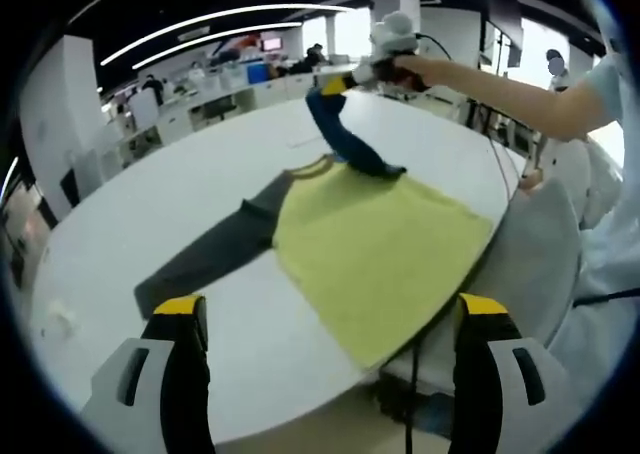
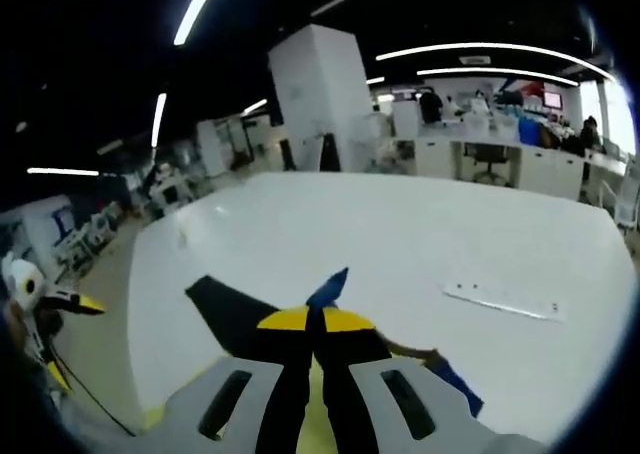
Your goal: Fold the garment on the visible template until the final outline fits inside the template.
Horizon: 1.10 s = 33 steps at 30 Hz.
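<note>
A garment with a yellow body (image 1: 380,244), a grey sleeve (image 1: 215,254) and a blue sleeve (image 1: 345,139) lies on the white table (image 1: 200,174). Its hem reaches the near edge. My right gripper (image 1: 335,82), held by a hand, is shut on the end of the blue sleeve and holds it up off the table. In the right gripper view the jaws (image 2: 315,321) meet on the blue cloth (image 2: 330,286), with the grey sleeve (image 2: 222,309) below. My left gripper (image 1: 333,319) hovers open before the hem, nothing between its jaws.
A thin white strip (image 2: 505,302) lies flat on the table beyond the garment. A light padded chair (image 1: 540,264) stands at the table's edge by the person's body. A dark cable (image 1: 410,374) hangs below the hem. Desks and people fill the room's background.
</note>
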Available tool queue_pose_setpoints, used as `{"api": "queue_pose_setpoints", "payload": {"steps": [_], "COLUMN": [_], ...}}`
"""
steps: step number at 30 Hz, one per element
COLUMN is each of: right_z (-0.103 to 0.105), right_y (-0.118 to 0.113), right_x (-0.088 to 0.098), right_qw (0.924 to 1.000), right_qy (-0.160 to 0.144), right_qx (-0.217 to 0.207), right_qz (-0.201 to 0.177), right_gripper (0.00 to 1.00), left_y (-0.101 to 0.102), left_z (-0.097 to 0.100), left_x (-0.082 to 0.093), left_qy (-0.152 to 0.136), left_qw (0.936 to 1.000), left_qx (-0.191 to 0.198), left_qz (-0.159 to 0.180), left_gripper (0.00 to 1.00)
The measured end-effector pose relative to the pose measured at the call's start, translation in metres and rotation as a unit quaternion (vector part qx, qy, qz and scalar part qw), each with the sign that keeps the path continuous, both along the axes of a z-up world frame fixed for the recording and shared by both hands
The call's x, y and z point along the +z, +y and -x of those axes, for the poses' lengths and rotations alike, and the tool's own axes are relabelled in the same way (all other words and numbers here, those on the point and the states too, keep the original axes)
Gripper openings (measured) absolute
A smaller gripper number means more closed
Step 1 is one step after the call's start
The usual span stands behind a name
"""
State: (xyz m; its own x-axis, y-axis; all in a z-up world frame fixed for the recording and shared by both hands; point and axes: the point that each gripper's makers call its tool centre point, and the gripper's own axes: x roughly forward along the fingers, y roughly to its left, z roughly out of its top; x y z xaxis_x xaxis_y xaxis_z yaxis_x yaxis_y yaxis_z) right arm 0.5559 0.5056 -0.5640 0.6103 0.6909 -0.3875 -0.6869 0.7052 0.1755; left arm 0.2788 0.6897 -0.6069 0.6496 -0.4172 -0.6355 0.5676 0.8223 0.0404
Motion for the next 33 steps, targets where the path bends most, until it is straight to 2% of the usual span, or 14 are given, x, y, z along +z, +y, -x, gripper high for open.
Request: {"api": "queue_pose_setpoints", "payload": {"steps": [4, 13, 17, 22, 24, 26, 28, 30, 33], "right_z": [-0.004, -0.013, -0.018, -0.020, -0.022, -0.022, -0.019, -0.016, -0.013], "right_y": [0.005, 0.012, 0.007, 0.002, -0.001, -0.001, 0.002, 0.003, 0.008], "right_x": [-0.007, -0.008, 0.000, 0.012, 0.021, 0.021, 0.014, 0.000, -0.013], "right_qw": [1.0000, 0.9993, 0.9974, 0.9960, 0.9941, 0.9945, 0.9960, 0.9978, 0.9983], "right_qy": [0.002, -0.011, -0.026, -0.042, -0.050, -0.048, -0.035, -0.023, -0.014], "right_qx": [-0.008, -0.031, -0.053, -0.062, -0.072, -0.069, -0.058, -0.050, -0.048], "right_qz": [-0.001, -0.017, -0.042, -0.047, -0.062, -0.063, -0.057, -0.035, -0.031], "right_gripper": [0.03, 0.03, 0.03, 0.03, 0.03, 0.03, 0.03, 0.03, 0.03], "left_y": [0.001, 0.004, 0.006, 0.006, 0.005, 0.004, 0.004, 0.003, 0.002], "left_z": [-0.001, 0.001, 0.001, 0.000, -0.001, -0.001, -0.001, -0.001, -0.001], "left_x": [0.001, -0.002, -0.002, -0.004, -0.004, -0.004, -0.005, -0.005, -0.006], "left_qy": [-0.002, 0.004, 0.005, 0.007, 0.006, 0.007, 0.008, 0.008, 0.009], "left_qw": [1.0000, 1.0000, 1.0000, 0.9999, 1.0000, 1.0000, 1.0000, 1.0000, 1.0000], "left_qx": [0.001, 0.005, 0.008, 0.007, 0.007, 0.005, 0.003, 0.002, 0.002], "left_qz": [-0.001, -0.001, -0.001, -0.002, -0.001, -0.001, -0.001, -0.001, 0.001], "left_gripper": [1.00, 1.00, 1.00, 1.00, 1.00, 1.00, 1.00, 1.00, 1.00]}}
